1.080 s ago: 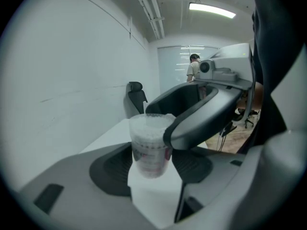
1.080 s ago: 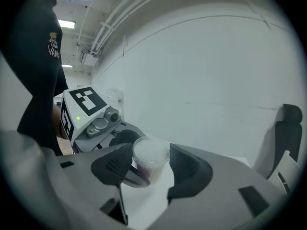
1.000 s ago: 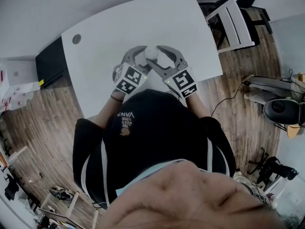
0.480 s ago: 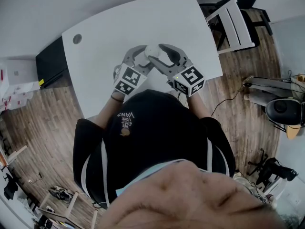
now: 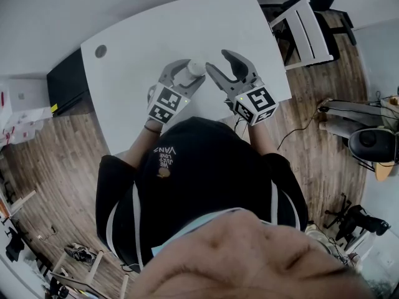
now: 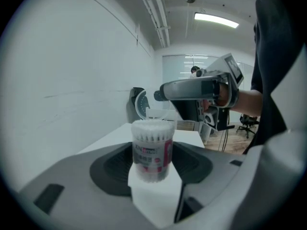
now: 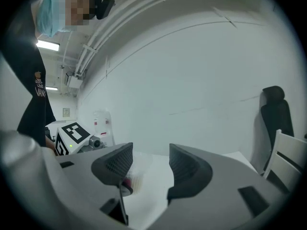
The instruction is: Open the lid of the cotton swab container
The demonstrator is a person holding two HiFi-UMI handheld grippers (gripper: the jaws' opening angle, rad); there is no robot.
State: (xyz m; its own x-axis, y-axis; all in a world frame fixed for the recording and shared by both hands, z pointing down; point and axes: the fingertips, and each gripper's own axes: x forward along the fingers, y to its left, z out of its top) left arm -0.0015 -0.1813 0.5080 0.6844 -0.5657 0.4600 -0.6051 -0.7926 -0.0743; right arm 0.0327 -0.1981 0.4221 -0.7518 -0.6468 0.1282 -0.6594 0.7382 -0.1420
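The cotton swab container (image 6: pixel 152 147), a clear tub with a pink label, stands upright with my left gripper (image 6: pixel 152 163) shut on its body. Its top is uncovered and the white swab tips show. In the head view the container (image 5: pixel 196 66) sits over the white table in the left gripper (image 5: pixel 184 72). My right gripper (image 5: pixel 217 61) is just to its right, apart from it. The clear lid (image 6: pixel 156 113) is off the tub and sits at the right gripper's tips. In the right gripper view it is only a faint clear shape (image 7: pixel 140 174) between the jaws of the right gripper (image 7: pixel 146 166).
The white table (image 5: pixel 137 36) has a round cable hole (image 5: pixel 100 50) at its far left. A white chair (image 5: pixel 305 30) stands off the table's right end and a black cabinet (image 5: pixel 68 80) off its left. Wooden floor surrounds them.
The right gripper left the container's top, drew off to the right and slightly up, and rolled, taking the lid with it. The left gripper and the tub stayed put.
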